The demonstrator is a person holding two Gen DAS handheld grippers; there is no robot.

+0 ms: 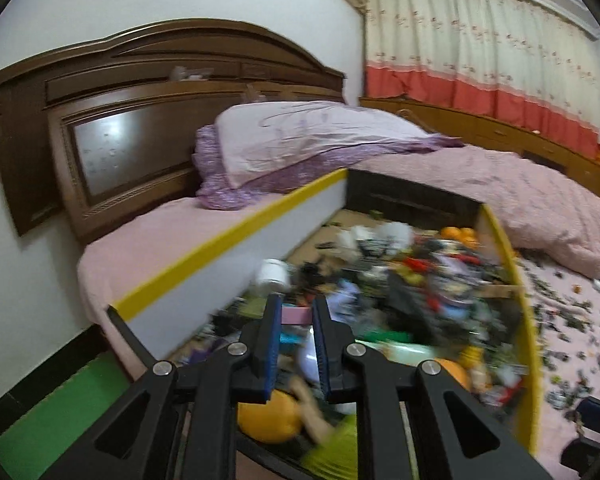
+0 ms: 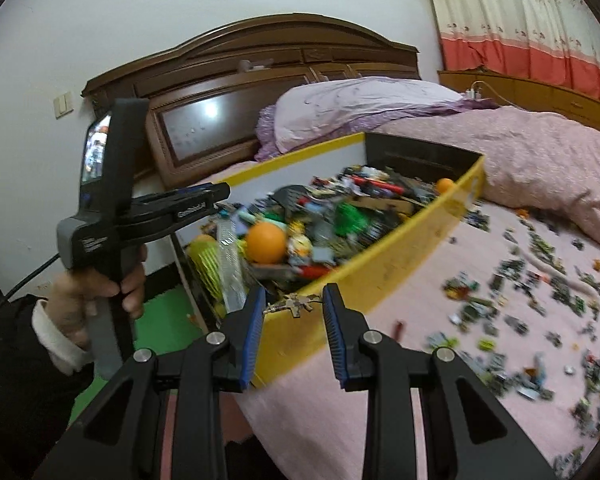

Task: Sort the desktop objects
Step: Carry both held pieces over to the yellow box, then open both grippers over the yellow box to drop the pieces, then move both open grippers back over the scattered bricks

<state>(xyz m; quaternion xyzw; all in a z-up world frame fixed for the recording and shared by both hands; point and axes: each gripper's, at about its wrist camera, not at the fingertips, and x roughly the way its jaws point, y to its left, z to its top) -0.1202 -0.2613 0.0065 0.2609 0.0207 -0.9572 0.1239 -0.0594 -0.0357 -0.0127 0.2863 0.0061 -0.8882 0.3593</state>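
A yellow-rimmed box [image 2: 400,264] heaped with mixed toys lies on the pink bed, an orange ball [image 2: 265,243] near its front end. My left gripper [image 1: 296,314] hangs over the box's near end, shut on a small pink block [image 1: 296,317] that spans the gap between its blue pads. In the right wrist view it [image 2: 220,194] is seen side-on, held by a hand [image 2: 96,292]. My right gripper [image 2: 294,300] hovers at the box's near yellow wall, shut on a small brown-grey toy piece [image 2: 296,305]. Several small pieces [image 2: 520,300] lie scattered on the sheet to the right.
A purple pillow [image 1: 300,136] and a dark wooden headboard [image 1: 100,120] stand behind the box. A pink quilt [image 2: 540,168] is bunched at the far right. Green floor [image 1: 60,412] shows beside the bed on the left. Curtains [image 1: 480,60] cover the far wall.
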